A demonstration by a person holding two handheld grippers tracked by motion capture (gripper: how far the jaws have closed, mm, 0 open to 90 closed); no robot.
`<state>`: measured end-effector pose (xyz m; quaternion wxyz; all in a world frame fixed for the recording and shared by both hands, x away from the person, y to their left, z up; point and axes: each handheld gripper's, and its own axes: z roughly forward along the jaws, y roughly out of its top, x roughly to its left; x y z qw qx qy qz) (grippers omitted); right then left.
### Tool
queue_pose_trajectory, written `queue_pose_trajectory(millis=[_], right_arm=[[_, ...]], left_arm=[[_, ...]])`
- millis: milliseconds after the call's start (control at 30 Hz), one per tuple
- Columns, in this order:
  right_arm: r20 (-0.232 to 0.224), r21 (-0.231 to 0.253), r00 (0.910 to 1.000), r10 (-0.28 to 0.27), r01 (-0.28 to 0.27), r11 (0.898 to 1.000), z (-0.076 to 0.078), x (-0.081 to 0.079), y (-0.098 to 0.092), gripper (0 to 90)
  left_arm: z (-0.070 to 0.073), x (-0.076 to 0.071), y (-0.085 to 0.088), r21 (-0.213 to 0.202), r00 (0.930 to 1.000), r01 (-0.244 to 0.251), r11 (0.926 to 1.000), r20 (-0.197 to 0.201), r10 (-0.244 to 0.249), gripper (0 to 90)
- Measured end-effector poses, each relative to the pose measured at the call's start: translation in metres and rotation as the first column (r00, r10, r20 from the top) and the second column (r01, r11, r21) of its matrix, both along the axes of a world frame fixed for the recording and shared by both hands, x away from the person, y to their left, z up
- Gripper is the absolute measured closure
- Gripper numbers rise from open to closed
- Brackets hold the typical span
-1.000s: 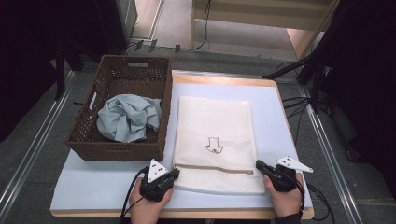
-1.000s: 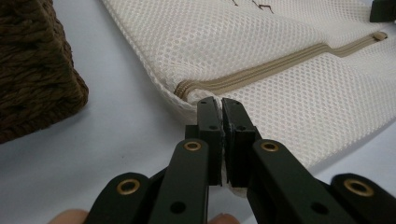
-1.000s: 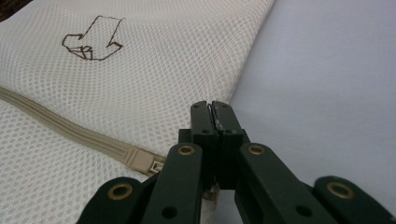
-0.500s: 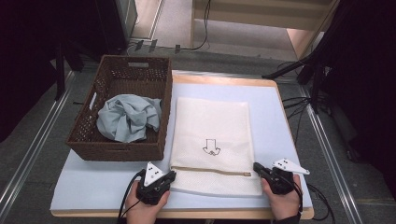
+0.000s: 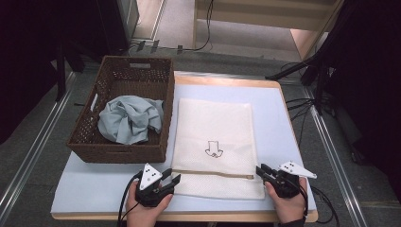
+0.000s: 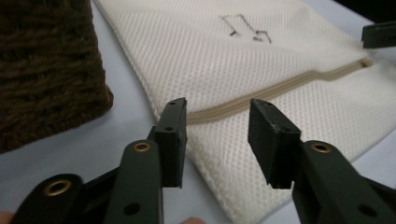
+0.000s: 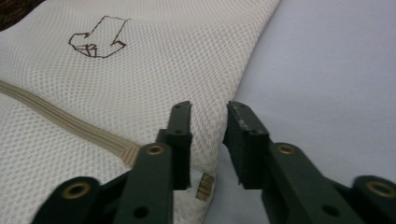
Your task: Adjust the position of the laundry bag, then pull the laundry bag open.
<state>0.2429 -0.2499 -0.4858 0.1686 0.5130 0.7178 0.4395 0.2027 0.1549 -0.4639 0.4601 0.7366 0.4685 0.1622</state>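
Both hand-held grippers' jaws newly parted beside mesh bag [image 5: 215, 142].

The left tool [image 5: 171, 178] is matt black, topped by a grey three-cornered plate dotted with dark marks; a black cable trails from it; the right tool [image 5: 261, 171] matches, plate and cable alike; up close, each blocky jaw arm carries brass-ringed pivots and small round holes.
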Motion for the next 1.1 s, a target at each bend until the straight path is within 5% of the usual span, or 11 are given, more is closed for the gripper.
queue_pose_trajectory(millis=[367,1100], right_arm=[[-0.013,0.018,0.9992,-0.036,0.037,0.999,0.0,0.003,-0.005,41.3],[-0.025,0.025,0.9997,-0.004,0.004,1.0,-0.003,0.006,-0.004,50.4]], left_arm=[[0.013,0.005,-0.027,-0.011,0.9974,0.067,0.9977,0.028,-0.067,53.5],[0.003,0.032,-0.122,0.012,0.9765,0.214,0.9767,-0.027,-0.214,66.4]])
